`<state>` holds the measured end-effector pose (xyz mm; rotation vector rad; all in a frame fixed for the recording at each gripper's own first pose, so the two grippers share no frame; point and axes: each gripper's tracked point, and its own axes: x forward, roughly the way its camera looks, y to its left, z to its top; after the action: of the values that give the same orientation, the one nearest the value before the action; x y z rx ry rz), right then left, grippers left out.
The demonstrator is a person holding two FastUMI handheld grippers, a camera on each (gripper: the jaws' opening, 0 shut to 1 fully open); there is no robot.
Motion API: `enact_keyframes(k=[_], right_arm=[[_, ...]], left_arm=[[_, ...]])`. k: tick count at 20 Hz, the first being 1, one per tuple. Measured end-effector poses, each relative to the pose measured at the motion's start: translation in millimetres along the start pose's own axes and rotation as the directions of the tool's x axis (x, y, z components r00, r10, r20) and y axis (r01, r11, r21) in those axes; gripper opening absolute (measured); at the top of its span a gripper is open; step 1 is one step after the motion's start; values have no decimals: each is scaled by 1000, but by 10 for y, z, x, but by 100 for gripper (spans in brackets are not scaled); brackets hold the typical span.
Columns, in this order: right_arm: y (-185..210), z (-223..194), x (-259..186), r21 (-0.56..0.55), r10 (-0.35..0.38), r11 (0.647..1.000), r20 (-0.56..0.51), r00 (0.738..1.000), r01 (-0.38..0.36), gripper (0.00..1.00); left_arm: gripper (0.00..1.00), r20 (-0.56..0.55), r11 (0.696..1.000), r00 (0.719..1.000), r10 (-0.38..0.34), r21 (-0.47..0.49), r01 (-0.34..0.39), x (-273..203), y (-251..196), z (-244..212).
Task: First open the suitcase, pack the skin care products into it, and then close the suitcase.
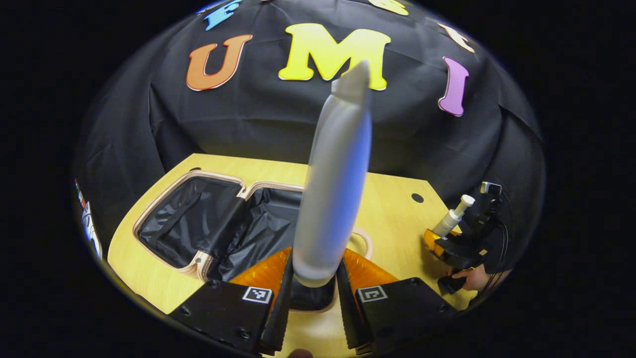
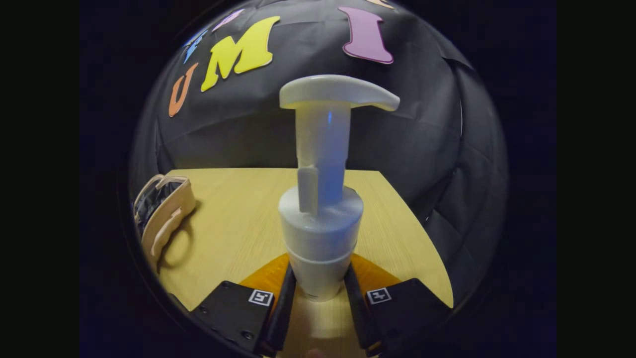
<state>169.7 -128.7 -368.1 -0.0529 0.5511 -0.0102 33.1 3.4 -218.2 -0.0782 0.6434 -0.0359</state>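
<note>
Left claw (image 1: 314, 288) clamps a grey tube (image 1: 334, 184), upright, above the open suitcase (image 1: 218, 223). Right claw (image 2: 318, 298) grips a white pump bottle (image 2: 320, 199), held upright over the worktop (image 2: 238, 214). Suitcase lies open on the worktop, dark lining exposed.

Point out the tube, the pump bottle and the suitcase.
tube (image 1: 335, 189): left gripper view, mid body.
pump bottle (image 2: 320, 223): right gripper view, collar below the pump.
suitcase (image 1: 198, 223): left gripper view, black lining of the open half.
</note>
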Motion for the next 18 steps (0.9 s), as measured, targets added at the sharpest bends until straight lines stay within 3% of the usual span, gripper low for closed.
enact_keyframes(k=[2, 6, 11, 14, 18], right_arm=[[-12, 63, -149, 26, -13, 1000, -11, 1000, 13, 48], [79, 453, -669, 100, -15, 995, 33, 999, 12, 47], [270, 838, -1456, 132, 16, 991, 60, 998, -24, 47], [347, 975, -1890, 165, 22, 986, 59, 998, -32, 44], [480, 1066, -2378, 226, 37, 973, 55, 998, -49, 47]], left_arm=[[53, -35, 1000, 999, -20, 2, 20, 59, 212, -59], [47, -104, 995, 990, -94, -27, 92, 243, 537, -209], [46, -214, 979, 956, -200, -94, 183, 606, 738, -497], [46, -282, 977, 937, -205, -111, 180, 781, 847, -646], [46, -406, 987, 900, -156, -92, 129, 903, 980, -834]])
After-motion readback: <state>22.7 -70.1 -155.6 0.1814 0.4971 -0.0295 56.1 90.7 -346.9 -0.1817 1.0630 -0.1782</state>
